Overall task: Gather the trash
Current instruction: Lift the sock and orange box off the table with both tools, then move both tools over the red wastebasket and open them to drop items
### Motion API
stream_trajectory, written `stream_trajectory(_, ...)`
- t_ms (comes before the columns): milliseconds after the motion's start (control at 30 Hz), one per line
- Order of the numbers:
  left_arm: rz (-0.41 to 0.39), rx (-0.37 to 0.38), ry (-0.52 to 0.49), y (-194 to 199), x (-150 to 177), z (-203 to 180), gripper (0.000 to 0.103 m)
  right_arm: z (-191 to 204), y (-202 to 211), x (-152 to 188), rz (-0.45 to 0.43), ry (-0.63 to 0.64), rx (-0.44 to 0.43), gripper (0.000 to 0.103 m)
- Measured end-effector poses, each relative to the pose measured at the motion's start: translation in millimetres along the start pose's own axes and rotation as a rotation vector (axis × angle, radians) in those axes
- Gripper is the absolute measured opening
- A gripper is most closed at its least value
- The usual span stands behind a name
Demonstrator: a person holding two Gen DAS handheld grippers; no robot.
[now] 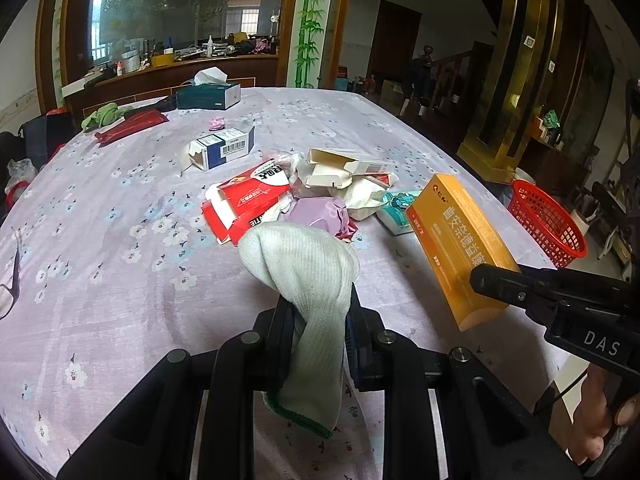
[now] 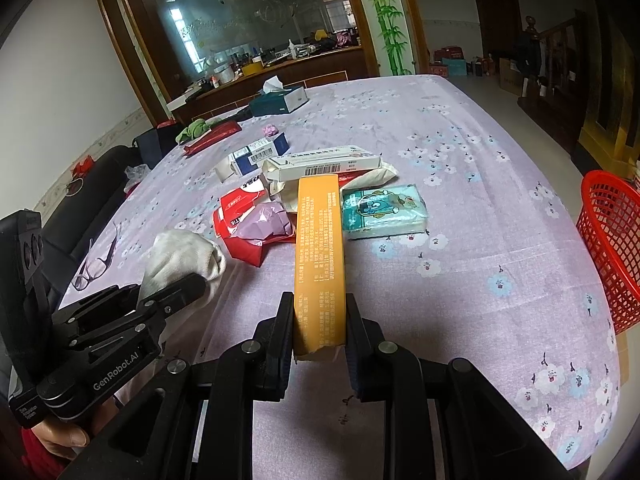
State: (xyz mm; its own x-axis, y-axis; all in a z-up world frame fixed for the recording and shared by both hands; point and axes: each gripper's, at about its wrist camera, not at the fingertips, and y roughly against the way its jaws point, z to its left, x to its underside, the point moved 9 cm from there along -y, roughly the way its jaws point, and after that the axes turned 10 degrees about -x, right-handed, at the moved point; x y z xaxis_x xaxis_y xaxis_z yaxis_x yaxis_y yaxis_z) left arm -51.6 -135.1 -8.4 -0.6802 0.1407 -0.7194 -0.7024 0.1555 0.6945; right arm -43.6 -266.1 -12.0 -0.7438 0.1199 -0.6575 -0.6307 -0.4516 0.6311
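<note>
Carry step: your right claw (image 2: 318, 320) clamps the orange box (image 2: 318, 252) mid-frame above the surface (image 2: 460, 160), left claw (image 1: 318, 320) pinches a white cloth (image 1: 308, 276); next, swing toward red basket (image 2: 612, 240) at right edge.

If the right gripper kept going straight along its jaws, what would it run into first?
Probably the trash pile: the orange box clamped in the right gripper points at the white barcoded carton, with the purple wrapper just left. Depth is unclear; the box's height above the table can't be judged.
</note>
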Motion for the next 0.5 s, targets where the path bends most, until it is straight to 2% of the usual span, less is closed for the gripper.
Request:
stream_trajectory(167,0.000,0.016,-0.016,1.7,-5.1,-11.3,0.021,-9.2,11.0,-3.6,-0.021,-0.024,-0.007,0.024)
stream_trajectory(300,-0.007,0.050,-0.047,6.7,-15.4,-31.5,0.021,-32.7,37.5,-11.2,-0.075,-0.070,0.017,0.024)
stream_trajectory(500,0.010,0.177,-0.138,15.1,-31.0,-99.1,0.021,-93.6,103.8,-21.3,-0.195,-0.174,0.107,0.024)
